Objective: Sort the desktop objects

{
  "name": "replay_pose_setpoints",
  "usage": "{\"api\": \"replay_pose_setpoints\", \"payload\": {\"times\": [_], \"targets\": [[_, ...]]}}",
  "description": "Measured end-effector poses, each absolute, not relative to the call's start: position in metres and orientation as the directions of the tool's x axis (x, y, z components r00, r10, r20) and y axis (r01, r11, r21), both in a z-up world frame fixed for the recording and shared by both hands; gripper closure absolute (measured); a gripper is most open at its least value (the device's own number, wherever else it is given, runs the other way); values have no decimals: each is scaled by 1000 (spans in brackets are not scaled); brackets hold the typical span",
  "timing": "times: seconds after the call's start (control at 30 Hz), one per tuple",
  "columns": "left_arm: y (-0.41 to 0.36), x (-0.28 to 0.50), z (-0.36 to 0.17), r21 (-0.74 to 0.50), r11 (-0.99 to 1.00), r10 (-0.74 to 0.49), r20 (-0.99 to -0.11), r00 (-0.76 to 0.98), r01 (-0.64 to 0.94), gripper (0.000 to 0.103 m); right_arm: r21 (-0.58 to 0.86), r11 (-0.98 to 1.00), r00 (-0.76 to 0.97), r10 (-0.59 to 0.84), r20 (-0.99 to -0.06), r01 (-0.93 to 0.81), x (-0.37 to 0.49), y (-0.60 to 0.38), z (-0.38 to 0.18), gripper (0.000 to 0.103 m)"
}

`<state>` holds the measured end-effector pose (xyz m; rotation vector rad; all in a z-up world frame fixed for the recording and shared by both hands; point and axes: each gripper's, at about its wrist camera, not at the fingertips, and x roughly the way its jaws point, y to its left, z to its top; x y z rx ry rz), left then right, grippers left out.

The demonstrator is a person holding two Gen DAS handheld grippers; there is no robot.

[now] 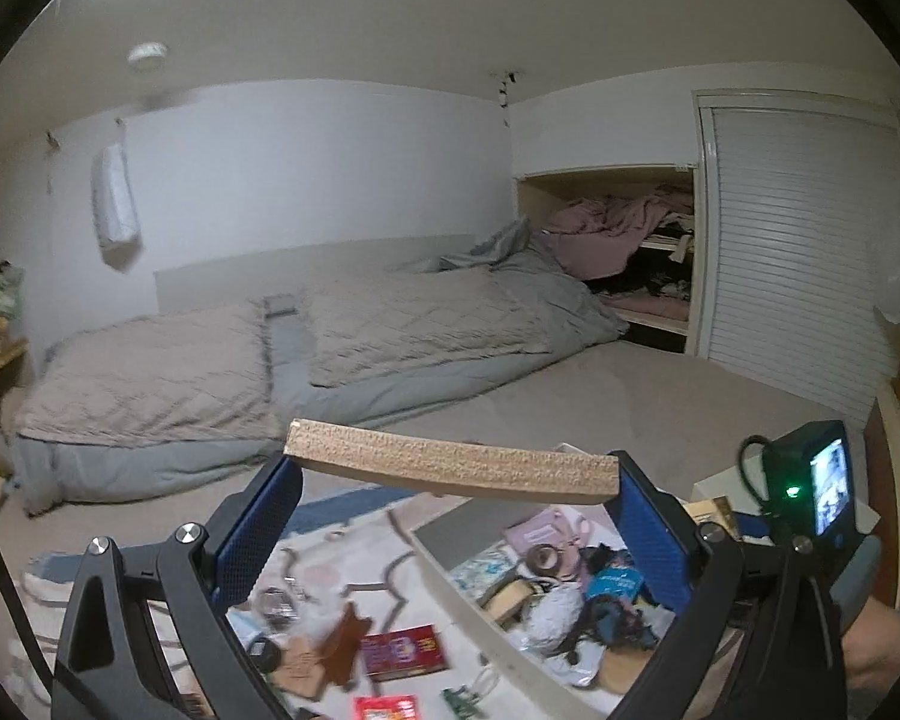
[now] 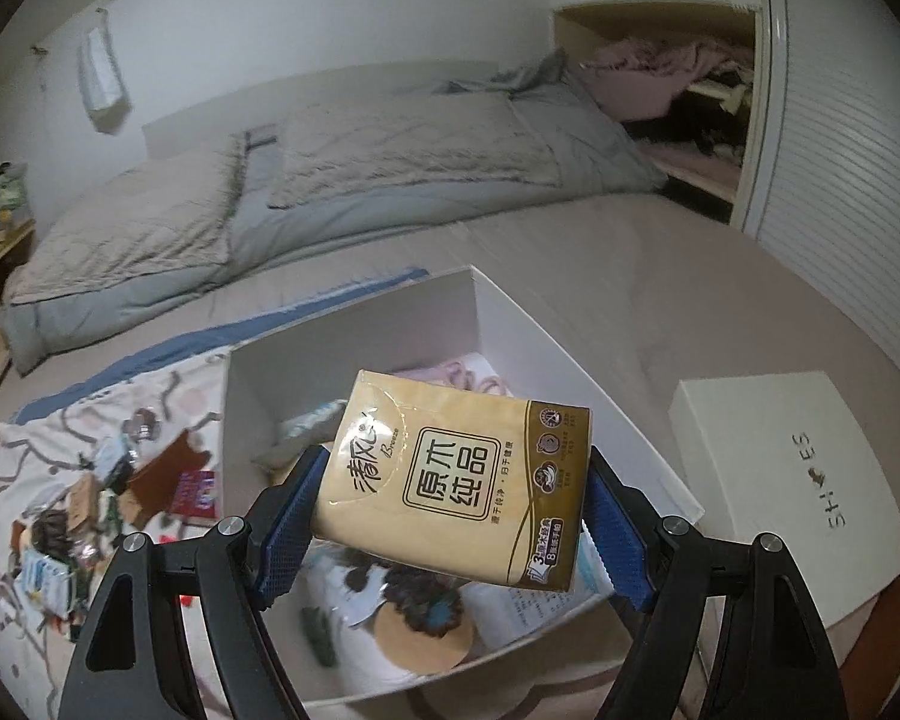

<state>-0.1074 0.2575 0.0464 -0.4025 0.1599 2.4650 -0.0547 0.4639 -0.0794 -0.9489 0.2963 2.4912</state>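
My left gripper [image 1: 459, 471] is shut on a flat cork-edged board [image 1: 450, 462], held level across its blue pads above the white storage box [image 1: 468, 612]. My right gripper [image 2: 453, 507] is shut on a tan tissue pack [image 2: 456, 474] with printed characters, hanging tilted over the same white box [image 2: 492, 324]. The box holds several small items, among them a pink pouch [image 2: 450, 375] and a cork disc [image 2: 426, 636]. Loose clutter lies on the patterned cloth [image 2: 24, 480] left of the box: a red packet [image 1: 405, 651], a brown wooden piece [image 1: 345, 642]. The right gripper's body with its lit screen [image 1: 810, 480] shows in the left wrist view.
A white shoe-box lid [image 2: 792, 456] lies right of the storage box on the beige carpet. A low bed with grey quilts [image 2: 258, 186] stretches behind. An open closet [image 1: 636, 252] with pink bedding and a slatted door [image 1: 792, 252] stand at the back right. A person's arm [image 1: 882, 642] shows at the right edge.
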Motion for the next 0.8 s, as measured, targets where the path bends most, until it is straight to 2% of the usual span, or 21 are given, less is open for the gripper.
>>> {"api": "replay_pose_setpoints", "payload": {"times": [0.37, 0.53, 0.8], "targets": [[295, -141, -24, 22, -758, 594, -389, -704, -652, 3, 146, -799, -599, 303, -741, -584, -75, 507, -116, 22], [297, -164, -47, -19, -752, 598, -439, -670, -659, 3, 132, -781, -573, 320, -754, -611, -86, 520, -122, 22], [302, -178, -59, -106, -736, 635, -452, -627, -669, 3, 105, -779, -551, 334, -765, -618, -95, 529, -130, 24]]}}
